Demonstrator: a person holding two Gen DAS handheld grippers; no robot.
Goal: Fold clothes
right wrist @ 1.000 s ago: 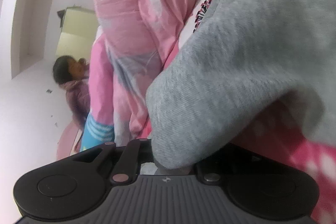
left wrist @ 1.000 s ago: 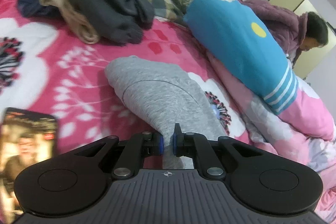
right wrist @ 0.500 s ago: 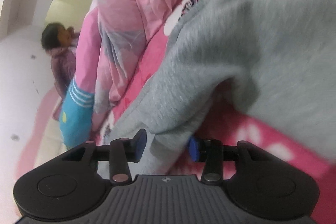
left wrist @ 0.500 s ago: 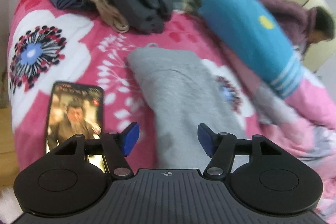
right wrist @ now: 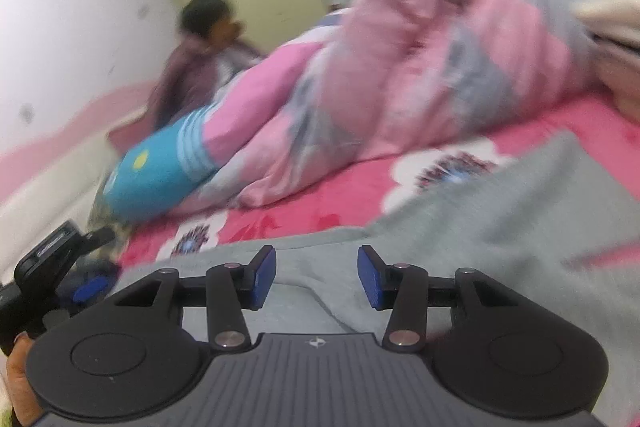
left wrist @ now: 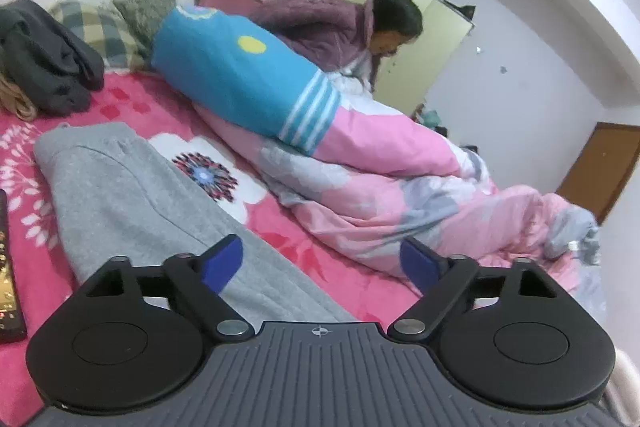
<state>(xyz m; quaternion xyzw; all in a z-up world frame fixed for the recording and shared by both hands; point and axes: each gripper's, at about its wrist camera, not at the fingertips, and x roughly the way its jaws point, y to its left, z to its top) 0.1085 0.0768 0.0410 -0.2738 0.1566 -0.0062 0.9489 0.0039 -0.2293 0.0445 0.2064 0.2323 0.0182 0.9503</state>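
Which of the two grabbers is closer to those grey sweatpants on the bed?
Probably the right. The right gripper hovers open just over the grey sweatpants, which fill its view. The left gripper, also open, sits above their edge, seemingly further back.

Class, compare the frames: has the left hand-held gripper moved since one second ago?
Yes. The left hand-held gripper released the grey garment, opened, and swung right, toward the pink quilt.

Soft, even indoor light fills both views, with only faint shadows and no glare. Fisheye distortion bends the walls (left wrist: pixel 520 39) toward the edges. The right wrist view is motion-blurred, smearing the pink quilt (right wrist: pixel 400 75); the left view stays fairly sharp.
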